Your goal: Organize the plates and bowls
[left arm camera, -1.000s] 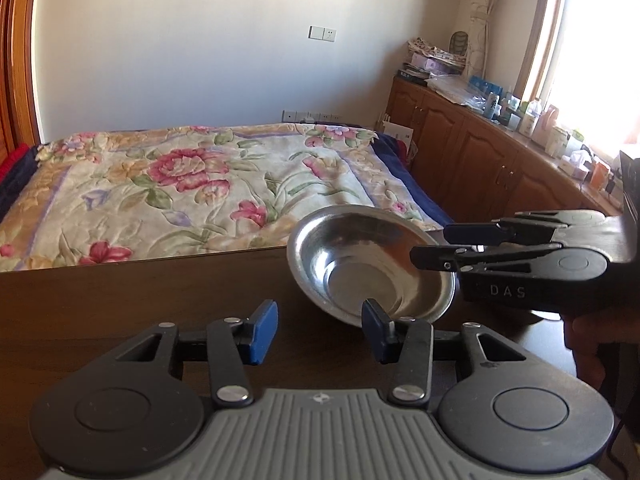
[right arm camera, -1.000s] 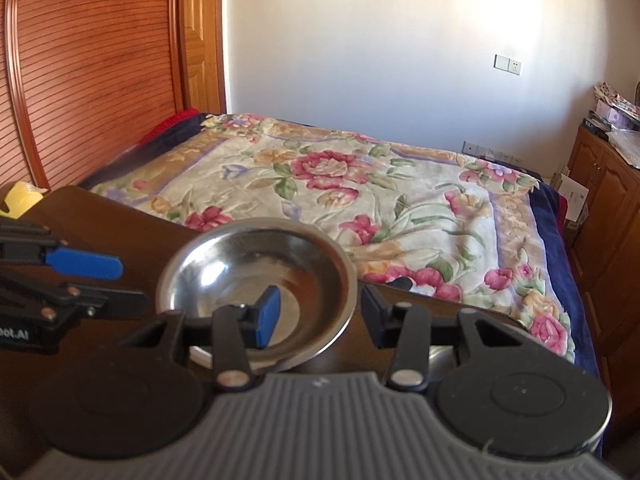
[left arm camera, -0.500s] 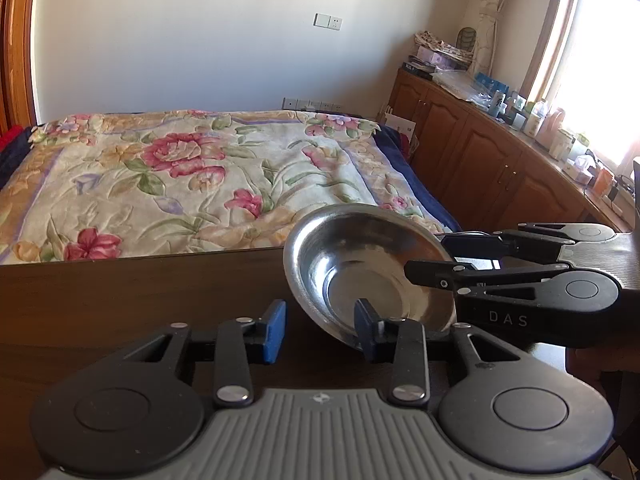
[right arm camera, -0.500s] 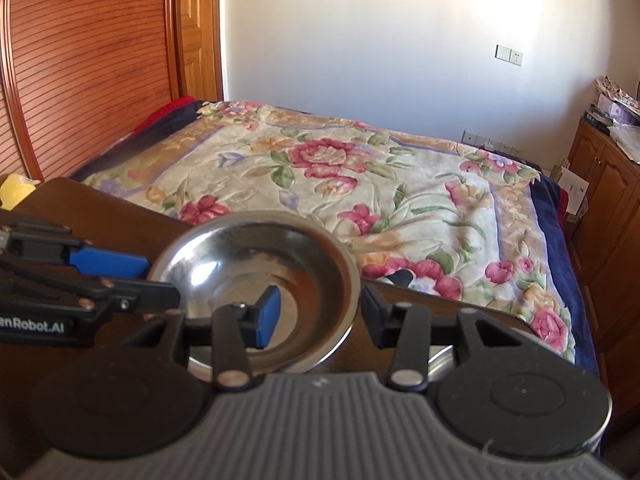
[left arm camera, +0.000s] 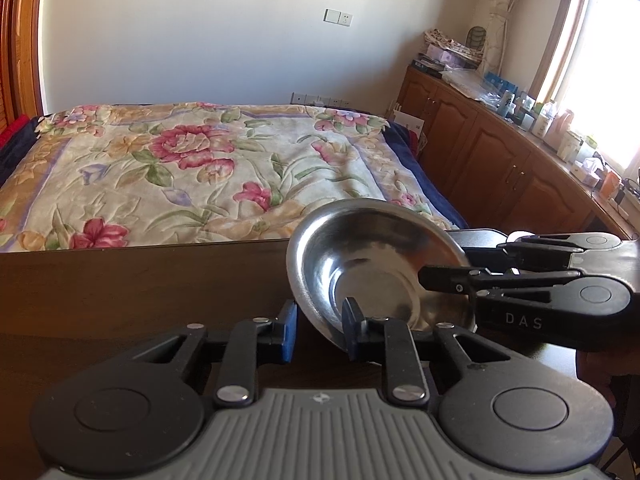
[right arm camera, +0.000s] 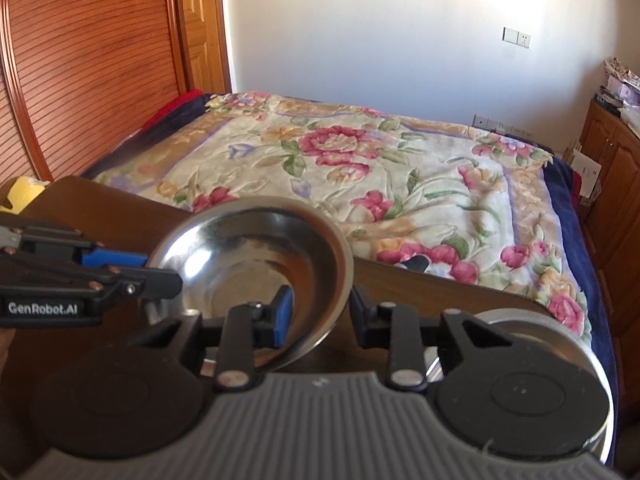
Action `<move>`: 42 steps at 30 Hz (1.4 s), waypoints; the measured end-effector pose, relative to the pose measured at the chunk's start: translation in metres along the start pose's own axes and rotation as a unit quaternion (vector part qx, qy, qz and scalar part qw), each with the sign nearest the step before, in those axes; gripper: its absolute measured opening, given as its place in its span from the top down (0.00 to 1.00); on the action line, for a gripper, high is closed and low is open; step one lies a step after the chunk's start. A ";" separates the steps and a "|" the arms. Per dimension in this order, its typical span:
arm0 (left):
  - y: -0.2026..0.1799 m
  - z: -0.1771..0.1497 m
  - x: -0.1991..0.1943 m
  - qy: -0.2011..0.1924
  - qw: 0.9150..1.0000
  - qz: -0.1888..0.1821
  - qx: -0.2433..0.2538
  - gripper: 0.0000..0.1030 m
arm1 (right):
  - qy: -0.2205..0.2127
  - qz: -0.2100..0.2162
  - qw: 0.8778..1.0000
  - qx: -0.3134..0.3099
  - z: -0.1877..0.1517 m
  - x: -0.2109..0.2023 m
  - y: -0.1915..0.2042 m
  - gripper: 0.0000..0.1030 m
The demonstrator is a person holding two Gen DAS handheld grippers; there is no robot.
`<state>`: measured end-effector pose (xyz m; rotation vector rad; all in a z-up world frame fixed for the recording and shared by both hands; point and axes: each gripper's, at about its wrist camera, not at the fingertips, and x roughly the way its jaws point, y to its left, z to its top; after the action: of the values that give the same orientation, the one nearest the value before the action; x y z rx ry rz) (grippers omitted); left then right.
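Observation:
A steel bowl (left arm camera: pixel 372 276) (right arm camera: pixel 248 264) stands tilted over the dark wooden table (left arm camera: pixel 140 288). My left gripper (left arm camera: pixel 320 332) straddles the bowl's near left rim and its jaws are closing. A gap still shows between the blue pad (left arm camera: pixel 289 332) and the bowl's outer wall. My right gripper (right arm camera: pixel 320 316) straddles the opposite rim, with its blue pad (right arm camera: pixel 282 316) inside the bowl. Its jaws are closing too, and the pad is not seen pressing on the wall. Each gripper also shows side-on in the other's view, the right gripper (left arm camera: pixel 444 276) and the left gripper (right arm camera: pixel 160 276).
A second steel dish (right arm camera: pixel 560 336) lies on the table under my right gripper's right side. A bed with a floral cover (left arm camera: pixel 192 168) runs behind the table's far edge. Wooden cabinets (left arm camera: pixel 500 160) line the right wall. A yellow object (right arm camera: pixel 24 192) sits at the table's far left.
Both pairs of jaws have narrowed. The bowl's rim, earlier just beyond my left gripper's right finger, now sits between its two fingers. The right gripper's fingers stay astride the other rim.

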<state>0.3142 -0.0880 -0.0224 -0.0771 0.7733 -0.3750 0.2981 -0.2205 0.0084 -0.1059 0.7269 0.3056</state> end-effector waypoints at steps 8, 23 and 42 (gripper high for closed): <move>0.004 -0.001 -0.009 0.002 1.000 0.000 -0.009 0.82 | 0.002 0.009 1.000 0.009 -0.003 -0.003 0.000 0.79; -0.010 -0.007 -0.078 -0.037 0.999 -0.020 0.003 0.82 | -0.036 0.020 0.999 0.020 0.002 -0.051 0.011 0.83; -0.020 -0.045 -0.142 -0.062 0.997 -0.031 0.025 0.82 | -0.054 0.018 0.998 0.003 -0.017 -0.104 0.037 0.83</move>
<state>0.1845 -0.0530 0.0444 -0.0761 0.6390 -0.4434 0.2029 -0.2138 0.0653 -0.0711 0.6232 0.3407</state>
